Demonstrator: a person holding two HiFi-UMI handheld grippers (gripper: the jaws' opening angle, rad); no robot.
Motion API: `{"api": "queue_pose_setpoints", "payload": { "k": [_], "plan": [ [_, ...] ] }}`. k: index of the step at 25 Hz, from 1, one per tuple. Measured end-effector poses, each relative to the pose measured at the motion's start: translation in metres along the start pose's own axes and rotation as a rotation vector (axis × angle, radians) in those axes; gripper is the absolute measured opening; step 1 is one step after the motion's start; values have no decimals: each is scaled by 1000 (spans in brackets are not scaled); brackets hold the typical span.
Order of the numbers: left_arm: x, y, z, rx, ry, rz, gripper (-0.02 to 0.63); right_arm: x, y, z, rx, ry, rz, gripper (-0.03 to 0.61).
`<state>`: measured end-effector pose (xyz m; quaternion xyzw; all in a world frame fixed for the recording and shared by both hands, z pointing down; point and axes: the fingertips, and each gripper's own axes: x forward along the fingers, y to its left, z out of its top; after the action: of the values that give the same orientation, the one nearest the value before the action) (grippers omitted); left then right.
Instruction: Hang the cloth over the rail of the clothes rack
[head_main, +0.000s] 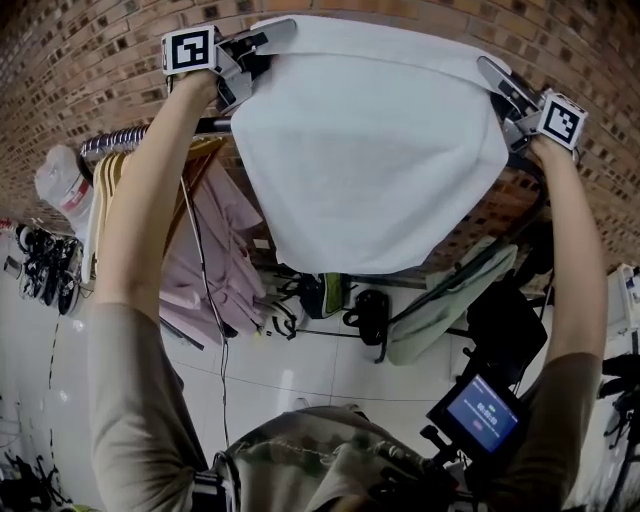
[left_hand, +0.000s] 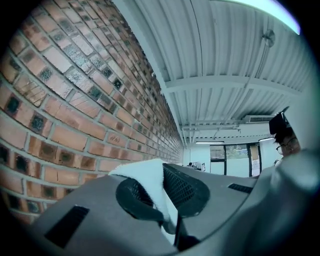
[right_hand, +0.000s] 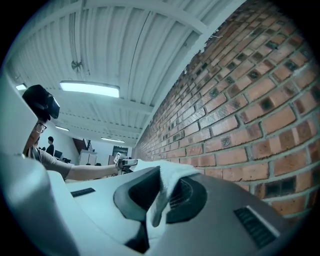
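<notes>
Holding noted: white cloth (head_main: 370, 150) is spread flat between the two claws, one top corner in each. Left gripper (head_main: 262, 40) is clamped on the left corner and right gripper (head_main: 500, 80) on the right corner. In each gripper view a fold of fabric sits pinched between dark meshed pads.

Fabric: soft, napped, towel-like, with a thick hem. The outline is roughly rectangular and the lower edge sags in a curve.

Position: the cloth is raised high in front of the brick wall (head_main: 80, 60) and covers the middle stretch of the rack's rail (head_main: 140, 138). Contact with the rail cannot be told.

Rail: thin metal tube carrying light-coloured hangers (head_main: 115, 170) and pale pink garments (head_main: 215, 250).

Room: white cap (head_main: 62, 180) at the rack's left end, dark shoes (head_main: 40, 270) below it. Glossy white tiled floor (head_main: 300, 370). Ribbed white ceiling (right_hand: 125, 50) with a strip light (right_hand: 90, 89).
</notes>
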<state>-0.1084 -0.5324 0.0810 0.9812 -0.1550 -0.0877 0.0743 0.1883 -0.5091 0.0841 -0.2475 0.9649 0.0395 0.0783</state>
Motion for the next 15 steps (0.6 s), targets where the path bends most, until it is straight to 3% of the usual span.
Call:
{"api": "queue_pose_setpoints", "payload": {
  "k": [6, 10, 12, 14, 15],
  "plan": [
    [1, 6, -5, -24, -7, -15, 18, 2, -2, -10, 39, 26, 37, 15],
    [1, 13, -10, 30, 7, 11, 31, 8, -4, -15, 53, 40, 44, 17],
    [4, 13, -16, 35, 34, 3, 117, 9, -6, -16, 61, 41, 38, 18],
    [6, 13, -21, 16, 49, -5, 151, 10, -8, -18, 70, 51, 29, 25],
    [7, 14, -23, -12, 56, -11, 197, 11, -10, -21, 74, 59, 21, 74]
  ]
}}
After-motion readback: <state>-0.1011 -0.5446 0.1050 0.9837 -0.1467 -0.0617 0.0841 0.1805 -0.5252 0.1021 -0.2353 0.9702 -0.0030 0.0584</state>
